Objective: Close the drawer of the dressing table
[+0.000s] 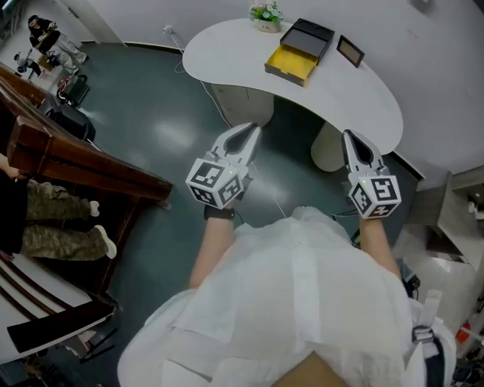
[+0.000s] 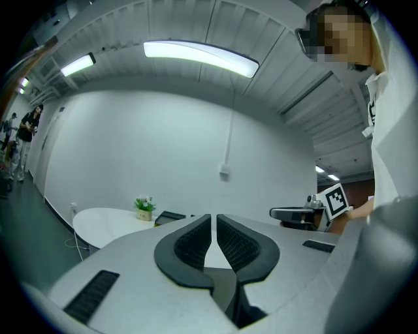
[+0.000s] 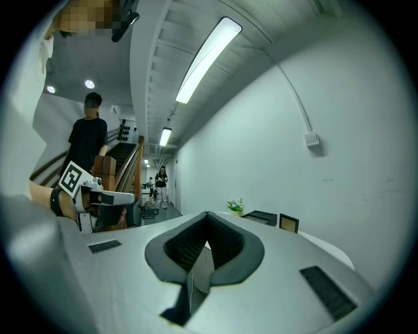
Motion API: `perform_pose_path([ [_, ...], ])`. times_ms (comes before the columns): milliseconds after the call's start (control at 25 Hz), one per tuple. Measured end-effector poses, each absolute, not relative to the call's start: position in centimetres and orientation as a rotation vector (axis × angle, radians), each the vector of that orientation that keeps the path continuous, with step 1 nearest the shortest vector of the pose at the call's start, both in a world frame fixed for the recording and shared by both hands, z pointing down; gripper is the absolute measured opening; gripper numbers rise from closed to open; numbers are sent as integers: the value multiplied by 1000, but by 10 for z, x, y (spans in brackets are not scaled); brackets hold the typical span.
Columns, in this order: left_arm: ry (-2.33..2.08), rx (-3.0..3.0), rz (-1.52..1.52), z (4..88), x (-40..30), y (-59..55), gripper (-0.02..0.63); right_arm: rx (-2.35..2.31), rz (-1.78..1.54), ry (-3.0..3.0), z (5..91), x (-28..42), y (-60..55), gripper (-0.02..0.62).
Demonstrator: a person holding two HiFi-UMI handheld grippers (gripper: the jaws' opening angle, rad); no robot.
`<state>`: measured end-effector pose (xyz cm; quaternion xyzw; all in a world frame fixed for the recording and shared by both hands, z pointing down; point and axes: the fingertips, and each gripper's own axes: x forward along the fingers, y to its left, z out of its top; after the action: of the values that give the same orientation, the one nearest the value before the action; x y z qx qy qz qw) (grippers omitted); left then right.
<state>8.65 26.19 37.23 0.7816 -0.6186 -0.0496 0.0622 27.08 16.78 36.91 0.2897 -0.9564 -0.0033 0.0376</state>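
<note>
One black drawer (image 1: 291, 63) is sitting open on the white bench (image 1: 227, 53), showing a yellow inside, beside one plant (image 1: 266, 15) and one frame (image 1: 350, 51). The left claw (image 1: 252, 134) and right claw (image 1: 349, 137) are hanging closed, empty.

The dark frame (image 1: 350, 51) near the drawer (image 1: 291, 64), possibly a mirror: too small.
</note>
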Motion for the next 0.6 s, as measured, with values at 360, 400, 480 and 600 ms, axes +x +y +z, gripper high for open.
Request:
perform_pose_path([
  [360,-1833,2390,-152,374,87,220,38,919,181,-3011,369,270,121,9],
  [400,-1830,2394,-154,374,88,214,38,918,174,-3001,371,270,115,9],
  [480,-1826,2402,-156,373,89,202,38,910,158,-2989,373,270,105,9],
  [600,-1819,2403,-157,374,92,182,38,893,139,-2984,374,270,90,9],
])
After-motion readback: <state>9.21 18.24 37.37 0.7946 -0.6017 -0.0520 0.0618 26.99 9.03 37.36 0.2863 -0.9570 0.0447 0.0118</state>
